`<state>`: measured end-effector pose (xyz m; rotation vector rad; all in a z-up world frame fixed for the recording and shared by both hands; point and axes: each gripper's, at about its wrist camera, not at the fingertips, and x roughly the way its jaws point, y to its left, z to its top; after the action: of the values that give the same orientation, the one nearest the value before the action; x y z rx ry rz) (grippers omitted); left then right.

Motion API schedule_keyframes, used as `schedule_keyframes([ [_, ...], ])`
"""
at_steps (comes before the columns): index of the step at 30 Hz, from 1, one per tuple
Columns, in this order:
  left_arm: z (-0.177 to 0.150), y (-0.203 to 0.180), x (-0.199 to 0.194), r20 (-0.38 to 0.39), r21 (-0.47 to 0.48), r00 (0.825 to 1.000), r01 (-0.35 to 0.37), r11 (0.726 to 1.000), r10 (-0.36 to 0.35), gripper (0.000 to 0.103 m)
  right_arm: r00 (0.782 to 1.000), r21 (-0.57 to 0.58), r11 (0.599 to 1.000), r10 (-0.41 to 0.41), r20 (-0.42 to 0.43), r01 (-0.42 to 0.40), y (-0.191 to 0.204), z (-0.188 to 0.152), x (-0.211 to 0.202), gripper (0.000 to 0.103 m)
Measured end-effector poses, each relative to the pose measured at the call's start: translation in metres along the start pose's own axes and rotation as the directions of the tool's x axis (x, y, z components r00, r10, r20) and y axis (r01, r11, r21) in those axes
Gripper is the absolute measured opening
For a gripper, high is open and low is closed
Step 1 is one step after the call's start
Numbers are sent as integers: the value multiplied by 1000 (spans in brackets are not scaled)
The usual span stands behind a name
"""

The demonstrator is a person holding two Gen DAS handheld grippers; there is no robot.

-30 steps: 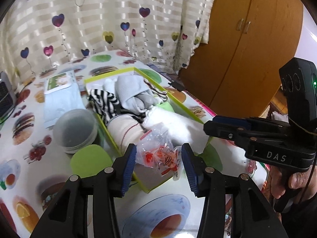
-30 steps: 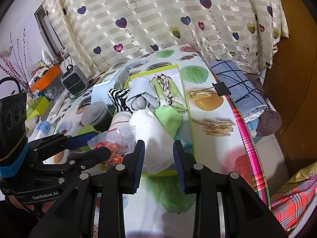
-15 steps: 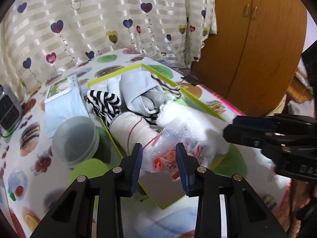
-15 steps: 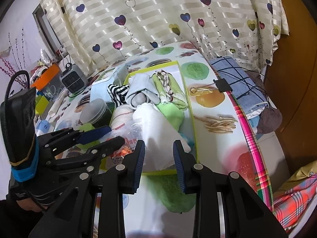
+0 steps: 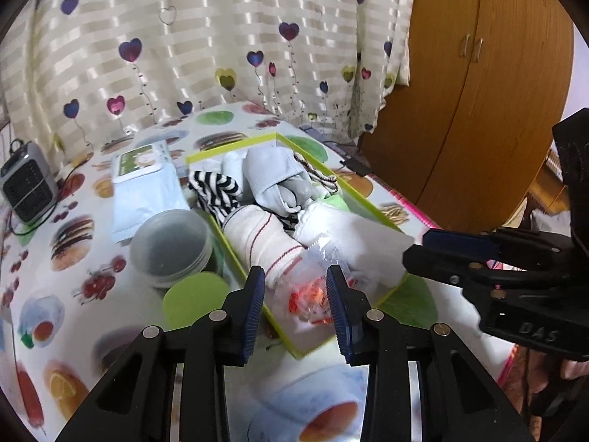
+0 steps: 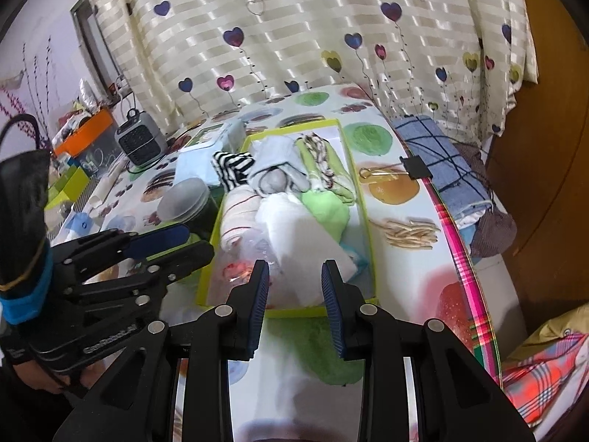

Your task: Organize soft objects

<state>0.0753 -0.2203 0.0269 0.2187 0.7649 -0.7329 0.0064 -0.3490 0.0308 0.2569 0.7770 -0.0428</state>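
Currently, a crinkled clear plastic packet with red print (image 5: 313, 291) is seen between the left gripper (image 5: 295, 304) pads, its jaws just narrowed, contact unclear; the right gripper (image 6: 294, 296) is held released above the yellow-rimmed tray (image 6: 370, 235).

Between the left gripper's (image 5: 295, 296) ribbed blue pads lies a crinkly clear plastic packet (image 5: 313, 287); beyond it soft knitted cloth socks (image 5: 265, 243) fill a glossy card tray (image 5: 371, 210) on a shiny printed tablecloth (image 5: 73, 243)
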Motion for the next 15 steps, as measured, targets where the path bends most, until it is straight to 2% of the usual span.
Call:
schedule_keyframes([
  [1, -1, 0, -4, 5, -4, 1000, 0, 1000, 0, 34, 1000, -13, 1000, -8, 7, 8, 4, -1, -3, 36],
  [3, -6, 1, -15, 16, -14, 1000, -4, 1000, 4, 34, 1000, -33, 999, -13, 19, 13, 12, -2, -8, 50],
  [5, -12, 4, -24, 22, -32, 1000, -13, 999, 13, 37, 1000, -52, 999, -8, 24, 9, 19, -4, -13, 50],
  [15, -45, 15, -52, 6, -88, 996, -87, 992, 88, 37, 1000, -129, 992, 16, 18, -14, 53, -20, -22, 50],
])
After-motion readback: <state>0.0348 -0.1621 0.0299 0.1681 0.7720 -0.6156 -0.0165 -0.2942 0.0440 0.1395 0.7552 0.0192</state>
